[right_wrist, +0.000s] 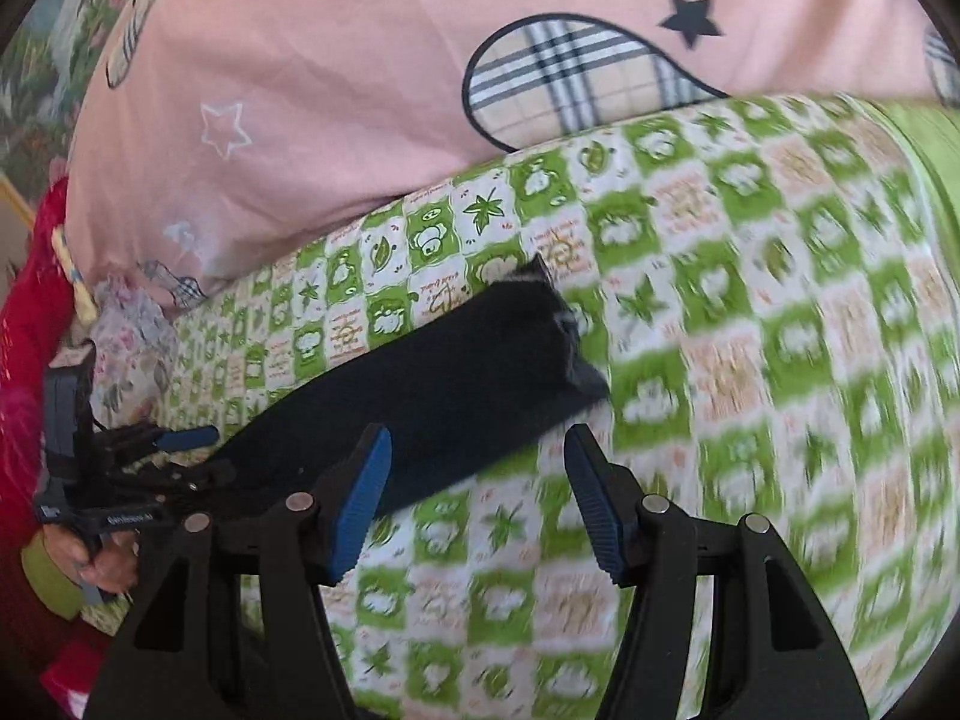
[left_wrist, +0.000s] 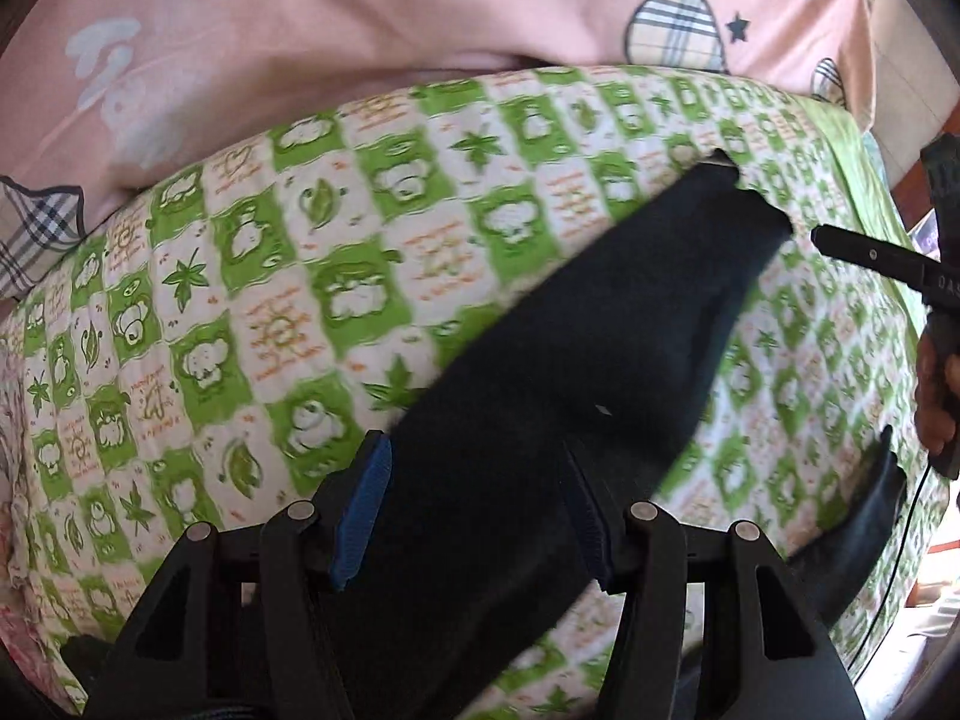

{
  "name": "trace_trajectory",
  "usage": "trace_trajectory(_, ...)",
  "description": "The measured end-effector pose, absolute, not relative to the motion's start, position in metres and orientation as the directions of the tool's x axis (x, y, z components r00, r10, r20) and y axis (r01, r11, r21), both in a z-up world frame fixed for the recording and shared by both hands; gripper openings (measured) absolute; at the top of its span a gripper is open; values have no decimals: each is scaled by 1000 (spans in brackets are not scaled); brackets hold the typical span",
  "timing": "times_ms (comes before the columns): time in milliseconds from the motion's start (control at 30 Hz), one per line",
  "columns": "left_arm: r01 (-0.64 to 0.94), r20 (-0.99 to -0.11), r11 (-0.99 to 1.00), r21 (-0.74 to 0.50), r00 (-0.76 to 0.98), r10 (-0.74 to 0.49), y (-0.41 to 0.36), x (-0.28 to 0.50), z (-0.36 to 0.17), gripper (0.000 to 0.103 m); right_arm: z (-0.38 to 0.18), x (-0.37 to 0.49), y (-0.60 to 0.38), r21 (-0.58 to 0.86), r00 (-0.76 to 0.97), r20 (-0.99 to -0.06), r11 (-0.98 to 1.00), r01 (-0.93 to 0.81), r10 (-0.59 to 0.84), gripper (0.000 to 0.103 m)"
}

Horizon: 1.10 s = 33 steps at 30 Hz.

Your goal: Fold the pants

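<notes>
Black pants [left_wrist: 600, 324] lie on a green-and-white checked bedsheet [left_wrist: 270, 300], one leg running away to its hem at the far right. My left gripper [left_wrist: 474, 510] is open, its blue pads on either side of the near part of the leg. In the right wrist view the same leg [right_wrist: 432, 372] lies slantwise. My right gripper [right_wrist: 474, 498] is open and empty, just beside the leg's near edge, close to the hem. The left gripper also shows in the right wrist view [right_wrist: 180, 444], and the right gripper's finger in the left wrist view [left_wrist: 864, 252].
A pink quilt [left_wrist: 360, 18] with plaid heart patches is bunched along the far side of the bed. A second black pant part [left_wrist: 864, 534] hangs at the right bed edge. Floral cloth [right_wrist: 126, 330] and a red sleeve [right_wrist: 24, 360] are at the left.
</notes>
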State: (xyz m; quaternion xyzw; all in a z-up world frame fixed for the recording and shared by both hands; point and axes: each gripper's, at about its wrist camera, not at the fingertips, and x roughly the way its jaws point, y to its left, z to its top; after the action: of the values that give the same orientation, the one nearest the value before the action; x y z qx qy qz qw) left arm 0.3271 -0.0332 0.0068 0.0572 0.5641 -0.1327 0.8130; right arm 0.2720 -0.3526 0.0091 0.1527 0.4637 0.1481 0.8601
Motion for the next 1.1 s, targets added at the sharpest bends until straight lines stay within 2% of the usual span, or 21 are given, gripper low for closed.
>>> trace_trajectory(200, 296, -949, 950, -99, 258, -179, -20, 347, -17, 57, -6, 329, -356, 415, 496, -757, 899, -137, 425, 61)
trace_trajectory(433, 345, -969, 936, -77, 197, -152, -31, 361, -40, 58, -16, 367, -345, 427, 438, -767, 883, -195, 468, 61)
trace_trajectory(467, 350, -970, 934, -69, 197, -146, -34, 361, -42, 57, -18, 370, -341, 418, 428, -775, 885, -206, 465, 61)
trace_trajectory(500, 358, -970, 932, -65, 198, -143, -37, 360, -43, 45, -20, 372, -338, 401, 421, -785, 891, -214, 455, 61)
trace_trajectory(533, 375, -969, 924, -80, 190, -161, -40, 359, -44, 34, -21, 373, -335, 377, 425, -793, 900, -218, 435, 55)
trace_trajectory(567, 387, -968, 917, -96, 178, -177, -43, 359, -45, 18, -20, 373, -335, 364, 432, -795, 905, -220, 425, 49)
trace_trajectory(633, 399, -968, 914, -79, 189, -166, -52, 354, -41, 9, -16, 372, -336, 362, 448, -790, 908, -211, 419, 16)
trace_trajectory(667, 401, -966, 913, -80, 195, -171, -52, 351, -39, 7, -14, 370, -340, 373, 457, -781, 905, -205, 426, 12)
trace_trajectory(867, 406, -933, 904, -133, 256, -252, -52, 311, 1, 3, 18, 334, -366, 423, 531, -701, 877, -229, 477, 9)
trace_trajectory(1100, 419, -901, 894, -160, 308, -306, -76, 254, 35, 3, 45, 253, -389, 404, 598, -640, 873, -272, 482, 9)
